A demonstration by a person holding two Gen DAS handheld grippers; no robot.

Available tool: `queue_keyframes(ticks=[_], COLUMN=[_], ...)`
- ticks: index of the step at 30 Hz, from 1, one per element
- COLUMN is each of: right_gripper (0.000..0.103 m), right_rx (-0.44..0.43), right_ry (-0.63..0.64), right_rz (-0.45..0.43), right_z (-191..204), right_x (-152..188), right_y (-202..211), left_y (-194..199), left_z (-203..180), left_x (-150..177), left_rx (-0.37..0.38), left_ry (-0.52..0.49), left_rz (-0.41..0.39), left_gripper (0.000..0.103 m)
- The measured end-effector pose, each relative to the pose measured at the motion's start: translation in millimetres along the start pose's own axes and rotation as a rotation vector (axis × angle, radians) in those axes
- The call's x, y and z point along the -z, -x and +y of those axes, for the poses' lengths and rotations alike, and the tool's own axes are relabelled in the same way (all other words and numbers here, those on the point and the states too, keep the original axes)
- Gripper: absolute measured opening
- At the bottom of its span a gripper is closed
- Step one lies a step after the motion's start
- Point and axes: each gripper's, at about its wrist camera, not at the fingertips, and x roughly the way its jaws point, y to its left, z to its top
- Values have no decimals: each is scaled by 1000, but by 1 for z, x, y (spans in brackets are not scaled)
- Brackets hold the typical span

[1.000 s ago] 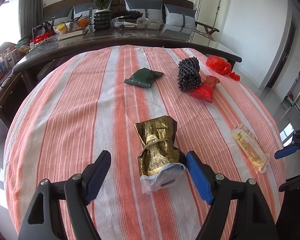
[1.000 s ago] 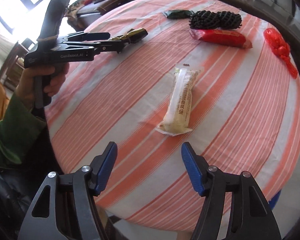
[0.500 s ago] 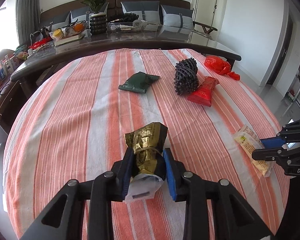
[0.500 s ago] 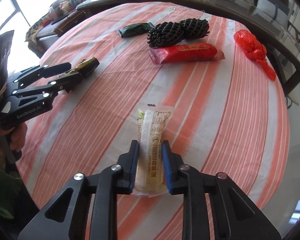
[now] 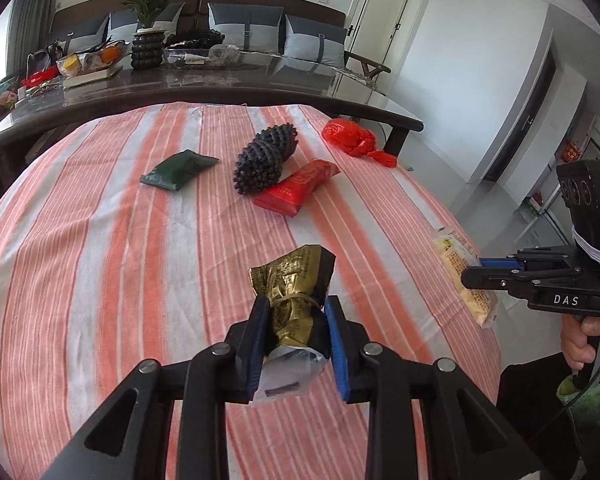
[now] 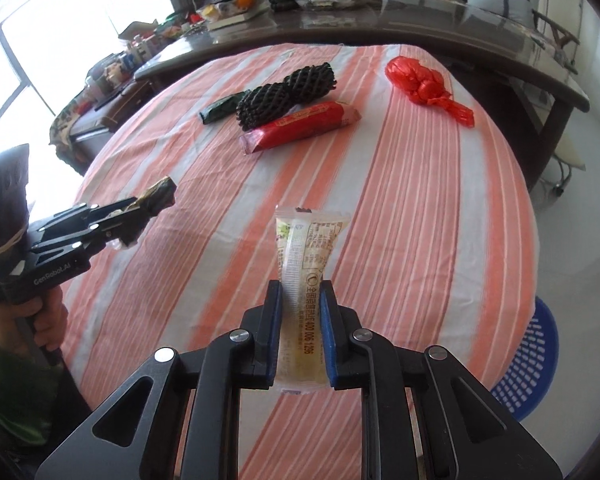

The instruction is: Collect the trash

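Holding trash tight so it can be carried off, the left gripper (image 5: 294,334) squeezes the gold wrapper (image 5: 296,280) at bottom middle, and the right gripper (image 6: 299,330) squeezes the clear packet (image 6: 306,272), with the blue basket (image 6: 534,364) waiting at lower right.

Left gripper (image 5: 294,334) — black frame, blue pads, silver screws. Right gripper (image 6: 299,330) — identical; green sleeves, bare skin.

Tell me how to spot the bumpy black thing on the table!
Look at the round table with the striped cloth. Near its far side, the black foam net lies between a dark green packet and a red wrapper, touching the wrapper. It is the only knobbly, pinecone-like piece; everything else is smooth.
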Motion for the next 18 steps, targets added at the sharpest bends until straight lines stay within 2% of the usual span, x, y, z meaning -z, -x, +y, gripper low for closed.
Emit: queue_keyframes(ticks=[4, 9, 13, 18], right_gripper=[17, 17, 17, 17], right_rx=[20, 115, 209, 289], right_ry=[-60, -143, -204, -293], right_rz=[-54, -108, -104, -75], right_z=[-37, -99, -151, -213], right_x=[3, 13, 29, 53], right_y=[26, 67, 85, 85], left_y=[-11, -38, -69, -115], left_z=[-48, -121, -179, -237], left_x=[-18, -39, -46, -43], left_rx=[81, 172, 236, 290], left_ry=[-25, -92, -132, -167], left_rz=[6, 27, 65, 132], left_gripper=[28, 28, 28, 28])
